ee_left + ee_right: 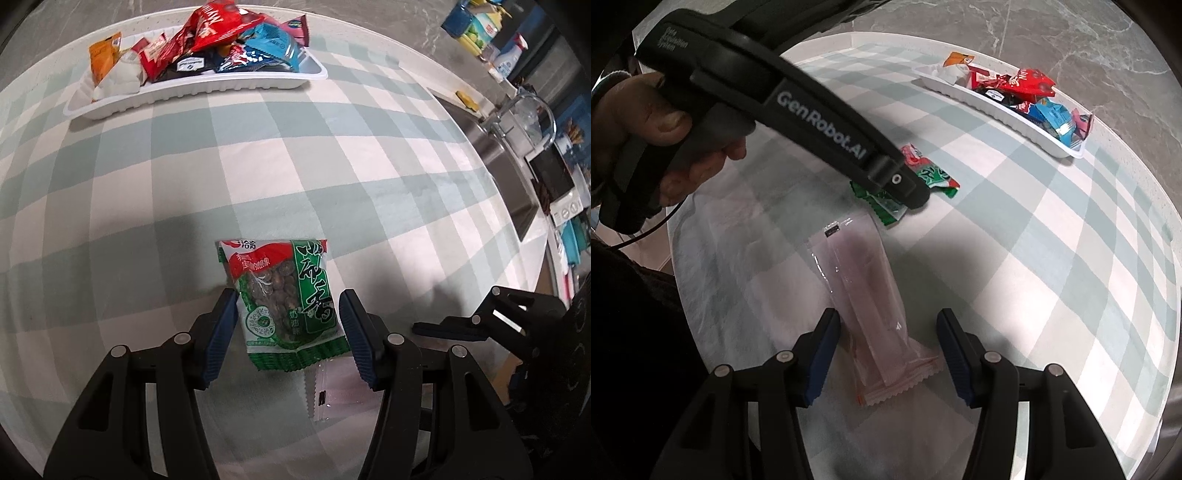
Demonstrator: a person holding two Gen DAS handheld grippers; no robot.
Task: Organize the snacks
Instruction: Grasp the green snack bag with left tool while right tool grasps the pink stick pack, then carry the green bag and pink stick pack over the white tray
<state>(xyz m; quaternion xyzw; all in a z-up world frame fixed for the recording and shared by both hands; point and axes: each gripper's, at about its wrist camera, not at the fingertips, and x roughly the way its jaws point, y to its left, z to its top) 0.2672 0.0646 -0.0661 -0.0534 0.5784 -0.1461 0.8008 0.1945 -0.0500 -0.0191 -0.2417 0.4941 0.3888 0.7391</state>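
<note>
The left gripper (288, 317) stands spread around a glossy green nut packet (284, 295) — flat on the soft checked tablecloth (332, 166). The right gripper (886, 350) straddles a translucent pink wrapper (864, 295), pads clear — the ribbed white tray (207, 92) sits well apart.

Checked tablecloth (332, 155); grey marble floor (1071, 37); steel sink (495, 155) alongside.

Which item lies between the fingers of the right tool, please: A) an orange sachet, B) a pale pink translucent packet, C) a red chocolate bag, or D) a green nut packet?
B: in the right wrist view the right tool straddles the pale pink translucent packet on the checked cloth, its pads not yet touching it; the green nut packet sits between the left tool's fingers instead.
</note>
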